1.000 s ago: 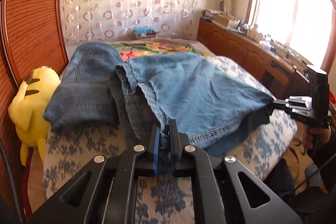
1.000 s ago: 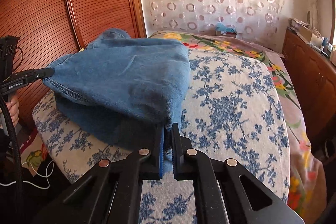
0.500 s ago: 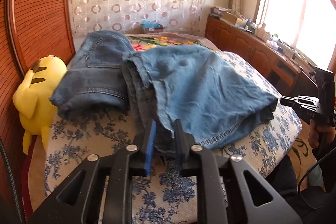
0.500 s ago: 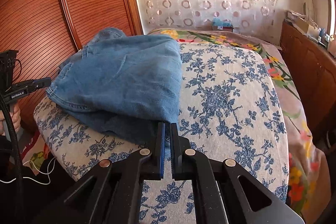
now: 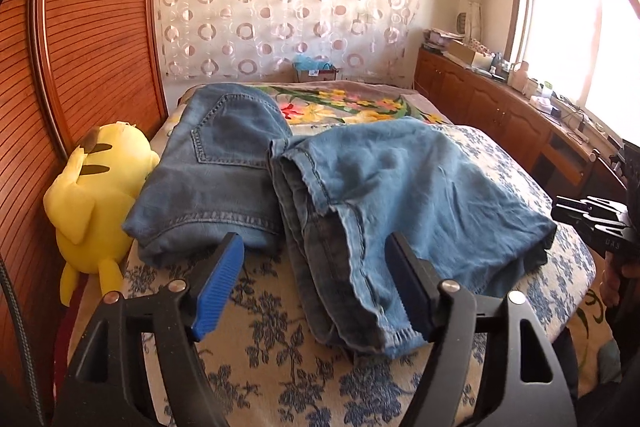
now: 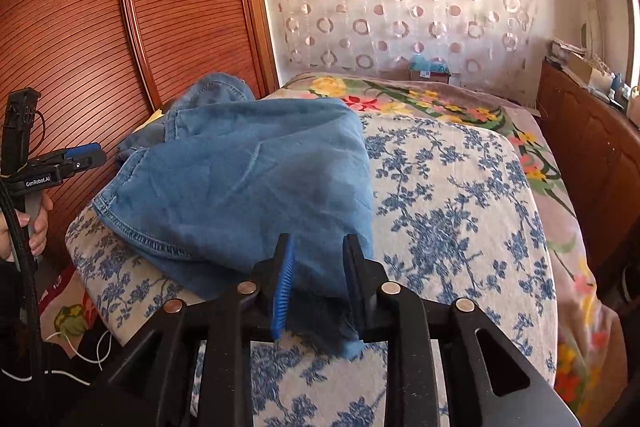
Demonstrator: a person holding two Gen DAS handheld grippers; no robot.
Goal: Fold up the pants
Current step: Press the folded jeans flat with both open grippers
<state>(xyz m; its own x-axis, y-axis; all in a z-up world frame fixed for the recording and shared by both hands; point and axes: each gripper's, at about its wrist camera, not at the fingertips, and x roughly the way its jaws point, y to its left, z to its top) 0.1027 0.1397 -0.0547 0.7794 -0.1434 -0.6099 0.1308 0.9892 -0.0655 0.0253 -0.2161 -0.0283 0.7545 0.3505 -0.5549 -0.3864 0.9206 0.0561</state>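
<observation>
Folded blue jeans (image 5: 400, 195) lie on the bed with the blue-flowered cover (image 5: 264, 311). A second folded pair of jeans (image 5: 216, 163) lies to their left. My left gripper (image 5: 316, 267) is open, its jaws wide apart around the near hem corner, not gripping it. In the right wrist view the same jeans (image 6: 256, 179) lie flat; my right gripper (image 6: 318, 259) is open, a cloth corner loose between its jaws. The right gripper also shows at the left view's right edge (image 5: 592, 223), and the left gripper at the right view's left edge (image 6: 76, 159).
A yellow plush toy (image 5: 96, 195) sits at the bed's left edge against the wooden wardrobe (image 5: 80, 47). A wooden cabinet (image 5: 520, 119) with clutter runs along the right wall under the window. A floral quilt (image 6: 420, 99) covers the far bed.
Both grippers have opened and let go of the jeans. The folded layer has dropped flat onto the bed, and both grippers have pulled back a little.
</observation>
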